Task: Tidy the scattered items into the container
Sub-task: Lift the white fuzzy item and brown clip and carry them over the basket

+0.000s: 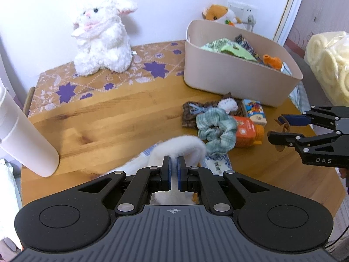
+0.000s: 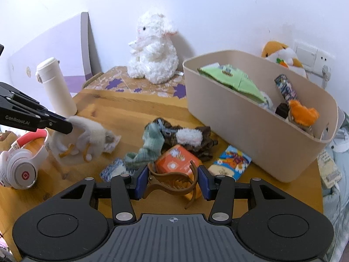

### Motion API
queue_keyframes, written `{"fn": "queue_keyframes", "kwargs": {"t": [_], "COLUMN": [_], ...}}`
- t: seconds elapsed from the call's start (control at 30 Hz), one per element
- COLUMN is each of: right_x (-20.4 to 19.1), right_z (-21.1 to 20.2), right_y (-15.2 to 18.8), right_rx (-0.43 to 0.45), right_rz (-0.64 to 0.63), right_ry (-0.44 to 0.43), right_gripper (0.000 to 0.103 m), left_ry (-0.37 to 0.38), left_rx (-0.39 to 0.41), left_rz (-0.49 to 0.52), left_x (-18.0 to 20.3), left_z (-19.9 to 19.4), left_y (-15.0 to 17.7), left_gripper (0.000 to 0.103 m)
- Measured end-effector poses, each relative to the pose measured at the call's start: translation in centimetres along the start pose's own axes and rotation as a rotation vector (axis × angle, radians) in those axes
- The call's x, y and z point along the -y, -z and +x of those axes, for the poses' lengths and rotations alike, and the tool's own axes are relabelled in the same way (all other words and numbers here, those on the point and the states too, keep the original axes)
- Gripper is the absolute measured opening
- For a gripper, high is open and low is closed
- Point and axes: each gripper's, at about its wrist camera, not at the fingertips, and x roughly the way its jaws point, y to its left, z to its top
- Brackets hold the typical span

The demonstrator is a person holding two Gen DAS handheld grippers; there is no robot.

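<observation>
Plush toy (image 2: pixel 91 137), white and furry with thin orange legs: pinched by a fold of its fur in the clenched left hand-held gripper (image 1: pixel 173 163), well left of the beige container (image 2: pixel 250 139) and just above the desk (image 1: pixel 109 118); judged light, limp and non-fragile, likely to dangle, so a bite on the thicker body would hold surer. Brown hair claw clip (image 2: pixel 172 184): grasped across its width by the right hand-held gripper (image 2: pixel 173 180), near the container's front wall; judged stiff, springy, slippery plastic.

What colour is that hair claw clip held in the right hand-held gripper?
Brown; the hair claw clip shows best in the right wrist view.
</observation>
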Motion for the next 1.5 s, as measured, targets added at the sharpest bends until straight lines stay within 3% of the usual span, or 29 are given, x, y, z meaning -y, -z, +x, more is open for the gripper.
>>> {"fn": "queue_keyframes", "kwargs": {"t": [0.3, 0.63, 0.93, 1.2, 1.5], "right_x": [1.4, 4.9, 9.5, 13.3, 15.3], "right_z": [-1.5, -2.9, -2.6, -0.5, 2.3], "right_y": [-3.0, -6.6, -9.5, -10.5, -10.0], "right_rx": [0.073, 0.167, 0.209, 0.168, 0.089], "right_rz": [-0.042, -0.013, -0.006, 0.009, 0.024], "right_ry": [0.016, 0.078, 0.149, 0.185, 0.202], "right_gripper": [0.045, 0.045, 0.045, 0.045, 0.045], "left_ry": [0.01, 0.048, 0.104, 0.104, 0.077], "left_rx": [0.081, 0.205, 0.269, 0.259, 0.196], "left_rz": [0.012, 0.054, 0.102, 0.129, 0.166], "left_x": [0.2, 2.1, 6.0, 8.8, 11.3], "left_z": [-1.8, -1.8, 0.7, 5.7, 11.0], "left_y": [-3.2, -10.5, -17.1, -21.7, -23.0], "left_gripper": [0.005, 0.005, 0.005, 0.005, 0.005]}}
